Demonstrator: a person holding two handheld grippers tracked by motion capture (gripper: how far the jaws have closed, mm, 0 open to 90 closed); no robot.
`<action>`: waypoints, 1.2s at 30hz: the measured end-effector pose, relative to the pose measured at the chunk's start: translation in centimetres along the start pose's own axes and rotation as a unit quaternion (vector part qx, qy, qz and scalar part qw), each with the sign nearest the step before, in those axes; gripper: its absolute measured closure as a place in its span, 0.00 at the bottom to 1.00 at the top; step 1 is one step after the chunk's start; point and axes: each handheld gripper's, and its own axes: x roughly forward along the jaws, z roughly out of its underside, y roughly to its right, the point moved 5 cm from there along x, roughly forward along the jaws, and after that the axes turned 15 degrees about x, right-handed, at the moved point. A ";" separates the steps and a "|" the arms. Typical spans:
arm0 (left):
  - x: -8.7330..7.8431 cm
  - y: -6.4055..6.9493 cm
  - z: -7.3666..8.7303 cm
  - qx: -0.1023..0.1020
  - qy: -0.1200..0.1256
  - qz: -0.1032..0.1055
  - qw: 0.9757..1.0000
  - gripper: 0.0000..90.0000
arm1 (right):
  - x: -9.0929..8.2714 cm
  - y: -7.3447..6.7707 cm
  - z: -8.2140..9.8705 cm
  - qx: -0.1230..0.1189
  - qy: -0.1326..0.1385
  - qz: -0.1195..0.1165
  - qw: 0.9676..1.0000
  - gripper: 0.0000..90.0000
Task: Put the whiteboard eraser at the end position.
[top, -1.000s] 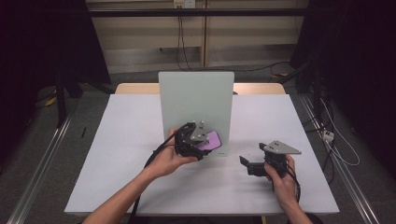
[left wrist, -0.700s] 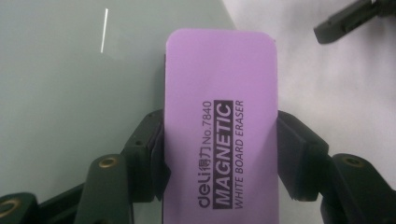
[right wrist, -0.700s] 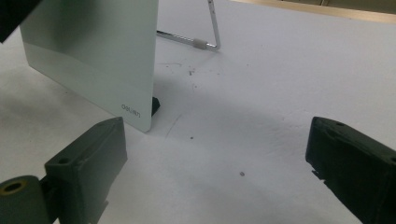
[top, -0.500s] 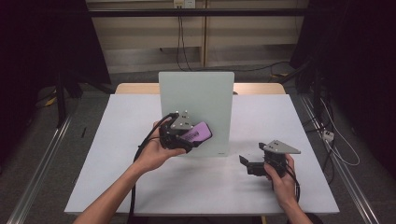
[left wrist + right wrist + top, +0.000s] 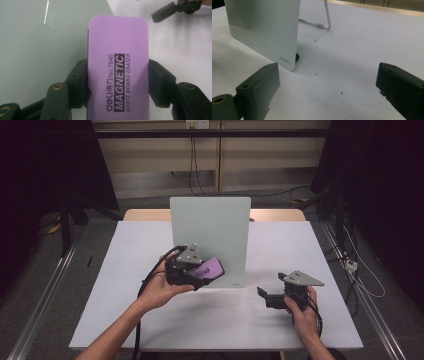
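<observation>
Purple rectangular magnetic whiteboard eraser [image 5: 118, 67] sits clamped between the jaws of our left gripper [image 5: 192, 270], held against the lower left face of the upright pale green glass board [image 5: 212, 232] on the white table [image 5: 125, 270]. Our right gripper [image 5: 272, 297] rests near the table's right front, jaws spread wide and empty.
</observation>
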 end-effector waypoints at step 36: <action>3.0 3.2 1.3 0.014 -0.079 0.087 0.993 0.46 | -0.2 0.3 -0.1 0.003 0.004 -0.006 1.000 0.06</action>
